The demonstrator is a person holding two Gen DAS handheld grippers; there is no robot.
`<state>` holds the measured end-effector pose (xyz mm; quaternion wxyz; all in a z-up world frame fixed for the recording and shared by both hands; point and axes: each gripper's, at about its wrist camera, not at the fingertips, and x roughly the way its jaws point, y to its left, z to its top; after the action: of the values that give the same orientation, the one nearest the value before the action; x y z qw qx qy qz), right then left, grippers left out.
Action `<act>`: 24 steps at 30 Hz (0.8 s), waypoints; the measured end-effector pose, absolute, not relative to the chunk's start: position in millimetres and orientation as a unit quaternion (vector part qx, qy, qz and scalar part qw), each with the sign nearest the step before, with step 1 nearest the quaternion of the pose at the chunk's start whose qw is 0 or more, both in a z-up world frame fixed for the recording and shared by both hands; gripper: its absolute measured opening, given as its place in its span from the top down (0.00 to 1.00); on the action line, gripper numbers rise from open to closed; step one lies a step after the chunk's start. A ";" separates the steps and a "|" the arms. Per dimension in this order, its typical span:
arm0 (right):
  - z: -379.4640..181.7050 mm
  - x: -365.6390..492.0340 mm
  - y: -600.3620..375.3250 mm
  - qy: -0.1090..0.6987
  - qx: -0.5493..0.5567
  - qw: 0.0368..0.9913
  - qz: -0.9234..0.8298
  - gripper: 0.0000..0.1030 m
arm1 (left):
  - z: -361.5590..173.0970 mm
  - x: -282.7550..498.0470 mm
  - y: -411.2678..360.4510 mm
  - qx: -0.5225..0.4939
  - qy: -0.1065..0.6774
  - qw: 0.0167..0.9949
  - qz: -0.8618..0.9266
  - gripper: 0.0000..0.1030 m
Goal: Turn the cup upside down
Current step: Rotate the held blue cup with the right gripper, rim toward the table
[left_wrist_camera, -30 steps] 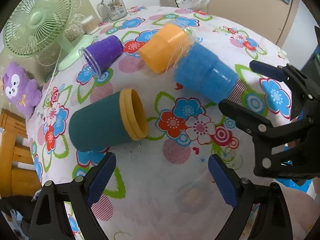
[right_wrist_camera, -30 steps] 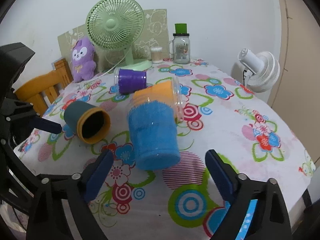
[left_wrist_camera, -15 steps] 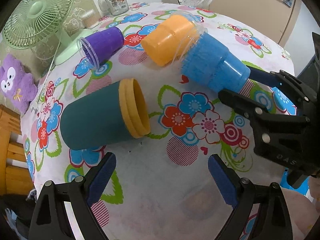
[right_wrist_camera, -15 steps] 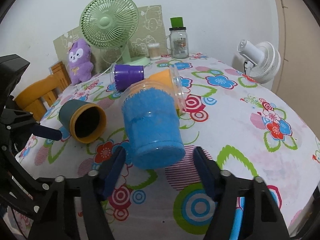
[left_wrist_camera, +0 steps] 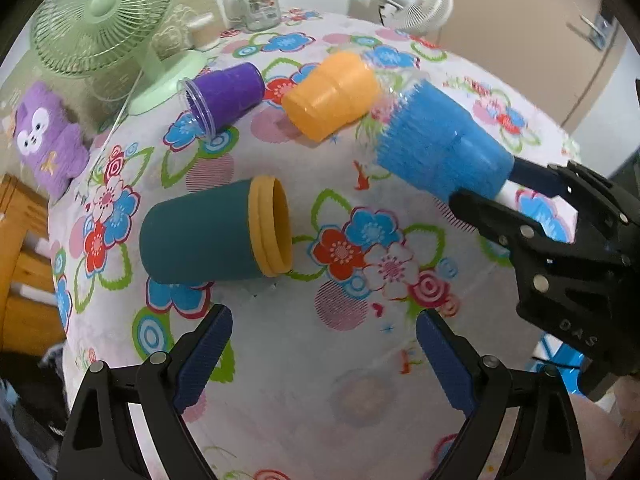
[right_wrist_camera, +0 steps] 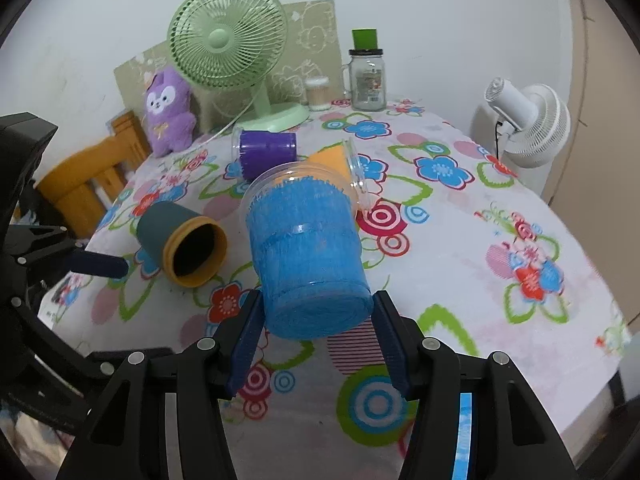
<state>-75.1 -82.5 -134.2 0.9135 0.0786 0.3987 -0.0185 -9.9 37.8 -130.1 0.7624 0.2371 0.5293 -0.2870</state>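
Note:
A blue fuzzy cup (right_wrist_camera: 308, 256) lies on its side with its base toward me. My right gripper (right_wrist_camera: 318, 336) is shut on that base; it also shows in the left wrist view (left_wrist_camera: 496, 190), holding the blue cup (left_wrist_camera: 440, 148). An orange cup (left_wrist_camera: 332, 96) lies against the blue cup's clear rim. A purple cup (left_wrist_camera: 228, 96) and a teal cup with a yellow rim (left_wrist_camera: 216, 232) lie on their sides. My left gripper (left_wrist_camera: 320, 356) is open and empty, hovering near the teal cup.
A floral tablecloth (left_wrist_camera: 352, 380) covers the table. At the back stand a green fan (right_wrist_camera: 228, 40), a purple plush (right_wrist_camera: 168, 112), a glass jar (right_wrist_camera: 366, 80) and a white fan (right_wrist_camera: 528, 120). A wooden chair (right_wrist_camera: 80, 176) is at the left.
My right gripper moved forward and closed on the blue cup's base. The left gripper moved slightly closer to the table.

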 end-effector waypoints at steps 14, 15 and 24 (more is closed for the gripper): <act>-73.4 -47.9 -107.0 0.497 0.036 0.865 0.060 0.44 | -93.0 -1.2 32.3 0.131 0.552 0.798 -0.203 0.08; -71.7 -45.3 -107.5 0.503 0.030 0.861 0.067 0.44 | -92.5 -1.0 32.5 0.124 0.554 0.799 -0.198 0.08; -70.7 -22.8 -111.5 0.558 -0.009 0.821 0.120 0.44 | -90.5 4.2 34.2 0.063 0.567 0.809 -0.142 0.08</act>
<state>-22.8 -111.5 -70.7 0.8214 -0.0089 0.5576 0.1195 4.2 34.2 -90.5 0.8090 0.0630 0.5668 -0.1423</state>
